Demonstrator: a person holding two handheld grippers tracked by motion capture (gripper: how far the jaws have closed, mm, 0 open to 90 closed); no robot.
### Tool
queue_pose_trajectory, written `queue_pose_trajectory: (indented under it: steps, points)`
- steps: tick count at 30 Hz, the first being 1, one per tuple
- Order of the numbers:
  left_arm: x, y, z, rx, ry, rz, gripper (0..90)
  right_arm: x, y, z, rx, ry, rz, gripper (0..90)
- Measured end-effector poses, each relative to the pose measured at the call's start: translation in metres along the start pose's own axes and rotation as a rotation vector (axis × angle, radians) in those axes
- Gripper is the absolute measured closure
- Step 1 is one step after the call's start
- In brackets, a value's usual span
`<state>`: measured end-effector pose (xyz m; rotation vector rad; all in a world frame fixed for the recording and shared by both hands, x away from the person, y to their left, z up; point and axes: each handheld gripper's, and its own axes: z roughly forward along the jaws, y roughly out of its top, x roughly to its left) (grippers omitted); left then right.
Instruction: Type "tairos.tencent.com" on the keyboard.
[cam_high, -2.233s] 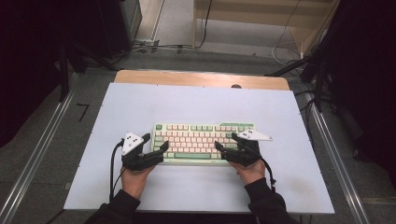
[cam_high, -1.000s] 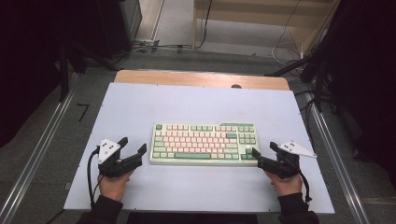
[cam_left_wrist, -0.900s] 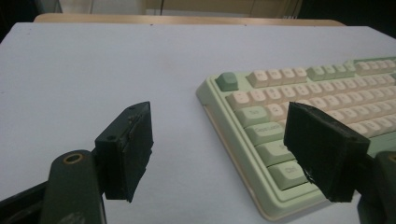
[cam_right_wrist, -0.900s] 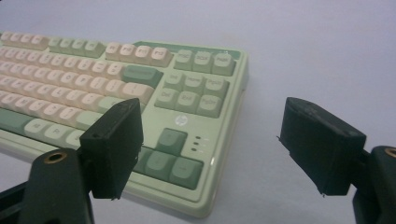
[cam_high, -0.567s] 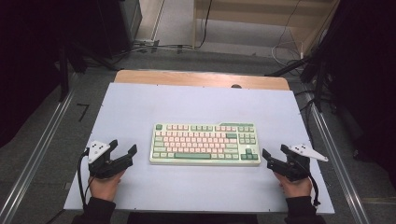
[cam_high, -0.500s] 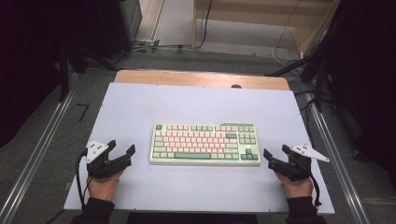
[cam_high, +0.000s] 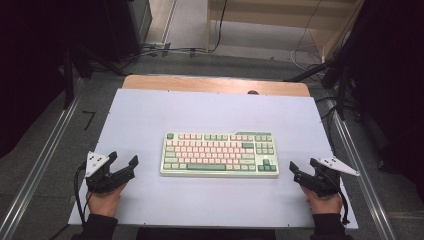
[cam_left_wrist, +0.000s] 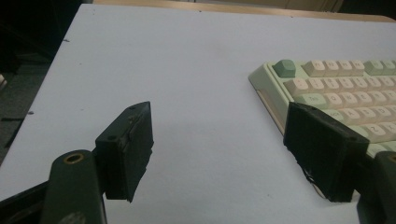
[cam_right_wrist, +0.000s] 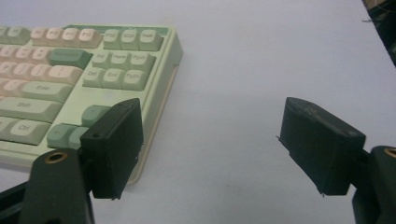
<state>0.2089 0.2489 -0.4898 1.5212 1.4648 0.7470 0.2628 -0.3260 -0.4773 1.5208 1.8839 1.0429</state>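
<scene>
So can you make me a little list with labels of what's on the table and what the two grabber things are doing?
surface: white table
main thing: keyboard, green and pink keys, lying flat in the middle
left gripper: open, nothing between its fingers, off the keyboard's left end, not touching it
right gripper: open, nothing between its fingers, off the keyboard's right end, not touching it
hands: one holds each gripper, near the table's front edge

Matt plastic keyboard (cam_high: 220, 154); smooth, seemingly laminate table (cam_high: 210, 110).
</scene>
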Motion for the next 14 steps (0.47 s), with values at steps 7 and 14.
queue_pose_trajectory:
  steps: [7, 14]
  points:
    - [0.0, 0.0, 0.002, -0.002, 0.014, -0.002, 25.3, -0.01, -0.003, -0.006, -0.003, -0.026, 0.032, 19.9]
    - [0.001, 0.002, 0.011, -0.023, -0.013, -0.031, 23.9, -0.017, -0.002, -0.011, -0.035, -0.024, 0.104, 17.5]
